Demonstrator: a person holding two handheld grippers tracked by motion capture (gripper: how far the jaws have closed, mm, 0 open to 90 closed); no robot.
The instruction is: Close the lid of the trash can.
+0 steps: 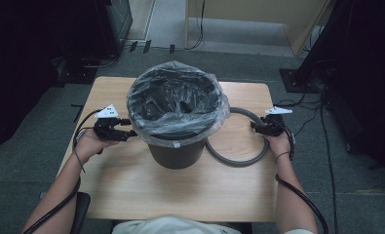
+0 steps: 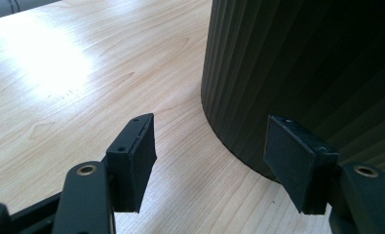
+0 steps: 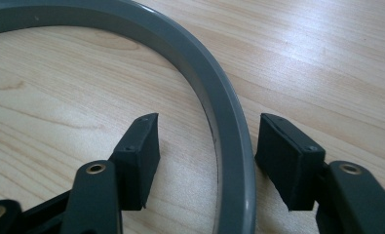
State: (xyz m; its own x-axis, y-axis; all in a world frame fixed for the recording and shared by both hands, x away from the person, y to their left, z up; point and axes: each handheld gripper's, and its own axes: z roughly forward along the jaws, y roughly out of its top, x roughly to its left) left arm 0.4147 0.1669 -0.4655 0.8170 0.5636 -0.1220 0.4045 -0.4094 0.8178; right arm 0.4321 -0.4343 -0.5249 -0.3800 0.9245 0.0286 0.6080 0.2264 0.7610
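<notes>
Dark ribbed bin (image 1: 175, 146) lined with clear plastic bag (image 1: 178, 100), toward table's (image 1: 131, 195) far edge, grey ring (image 3: 229, 146) flat near right edge, right gripper (image 3: 207, 151) jaws released, astride ring, left gripper (image 2: 209, 156) jaws spread, unladen, beside bin's base

Light wood desk (image 1: 131, 190) on grey carpet floor (image 1: 24, 161). Dark equipment (image 1: 117, 19) at back left w/ cables, pale wooden furniture (image 1: 258, 12) at back, black stand (image 1: 321, 44) right. Dim room.
</notes>
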